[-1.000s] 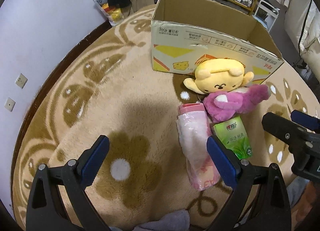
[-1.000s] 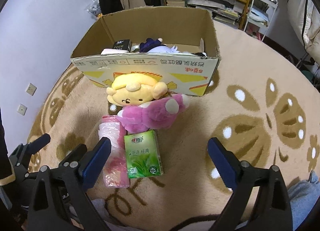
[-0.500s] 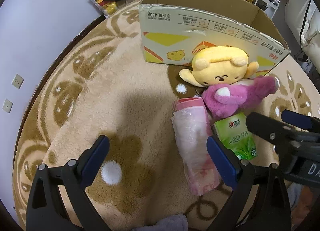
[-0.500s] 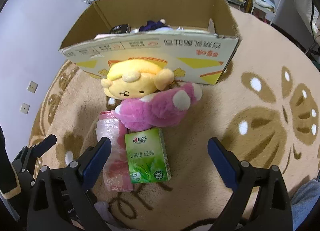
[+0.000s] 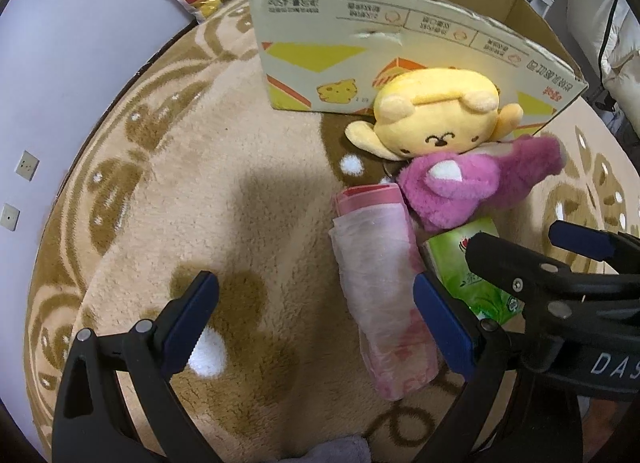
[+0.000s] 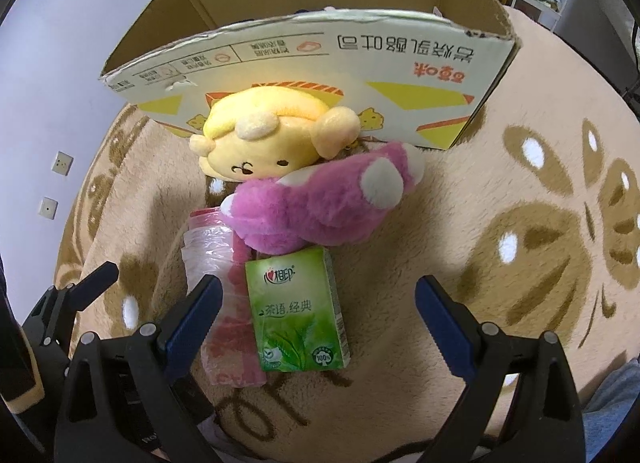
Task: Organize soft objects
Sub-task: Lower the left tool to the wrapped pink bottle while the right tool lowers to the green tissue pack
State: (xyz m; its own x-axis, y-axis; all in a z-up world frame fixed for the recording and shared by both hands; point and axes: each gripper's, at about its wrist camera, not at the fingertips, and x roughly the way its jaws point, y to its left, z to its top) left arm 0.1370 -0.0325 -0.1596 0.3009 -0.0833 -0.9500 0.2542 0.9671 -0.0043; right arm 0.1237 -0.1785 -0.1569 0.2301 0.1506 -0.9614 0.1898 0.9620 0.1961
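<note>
**Clutter packed before the box; open rug on both flanks**

The box (image 6: 320, 75) stands as a wall at the far side, its top open. Pressed against its near face lies the yellow plush (image 6: 264, 147), with the pink plush (image 6: 320, 207) touching it on the near side. Nearer still, the tissue pack (image 6: 298, 311) and the pink roll (image 5: 380, 283) lie side by side, touching, both butting the pink plush. No gap runs between these four. Left of the roll, the rug (image 5: 168, 223) is bare out to the wall. Right of the tissue pack, the rug is bare too. The right gripper (image 6: 316, 311) straddles the pack with both jaws wide, crowding the left gripper (image 5: 316, 317) beside the roll.
</note>
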